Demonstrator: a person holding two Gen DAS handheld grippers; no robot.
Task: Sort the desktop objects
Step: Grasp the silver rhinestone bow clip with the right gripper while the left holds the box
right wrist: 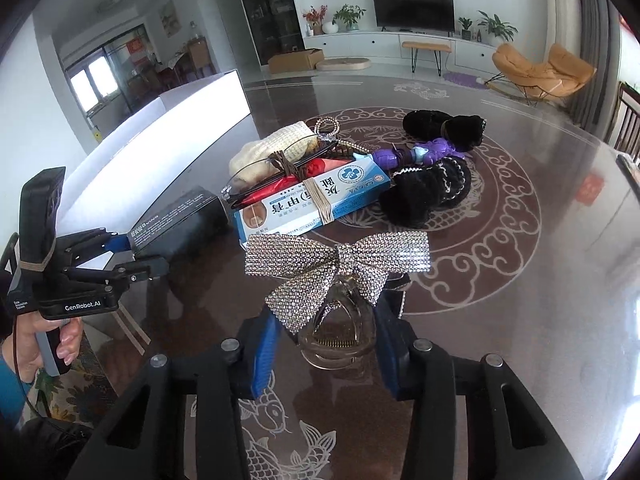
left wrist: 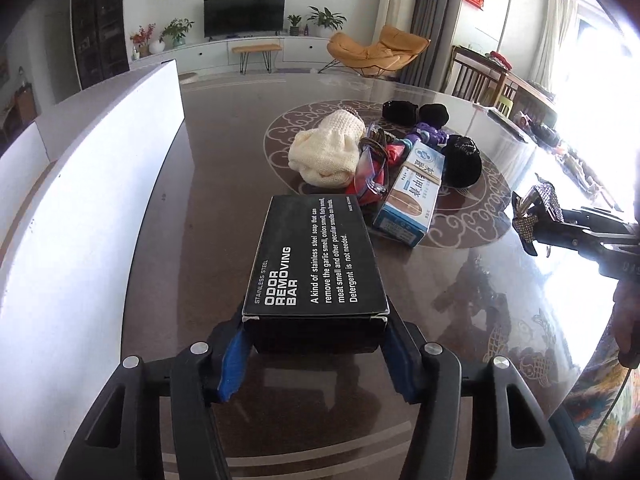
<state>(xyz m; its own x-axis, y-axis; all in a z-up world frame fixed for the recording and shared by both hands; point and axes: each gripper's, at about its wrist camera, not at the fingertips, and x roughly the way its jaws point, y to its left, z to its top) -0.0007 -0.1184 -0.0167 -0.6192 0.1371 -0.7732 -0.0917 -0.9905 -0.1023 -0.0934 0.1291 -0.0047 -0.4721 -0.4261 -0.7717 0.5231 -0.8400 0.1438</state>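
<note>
My left gripper [left wrist: 316, 338] is shut on a black "odor removing bar" box [left wrist: 316, 256], held just above the dark table; it also shows in the right wrist view [right wrist: 176, 226]. My right gripper [right wrist: 324, 344] is shut on a clear claw hair clip with a rhinestone bow [right wrist: 336, 264]; the bow also shows at the right in the left wrist view [left wrist: 538, 208]. Beyond lies a pile: a blue-white medicine box [right wrist: 308, 200], cream knitted pouch [left wrist: 326, 152], glasses [right wrist: 276, 174], purple toy [right wrist: 420, 152], black scrunchies [right wrist: 432, 188].
A white storage box [left wrist: 100, 184] stands along the table's left side, next to the black box. The round glass table [right wrist: 520, 280] has an ornate pattern. A wooden chair [left wrist: 476, 76] stands at the far right edge.
</note>
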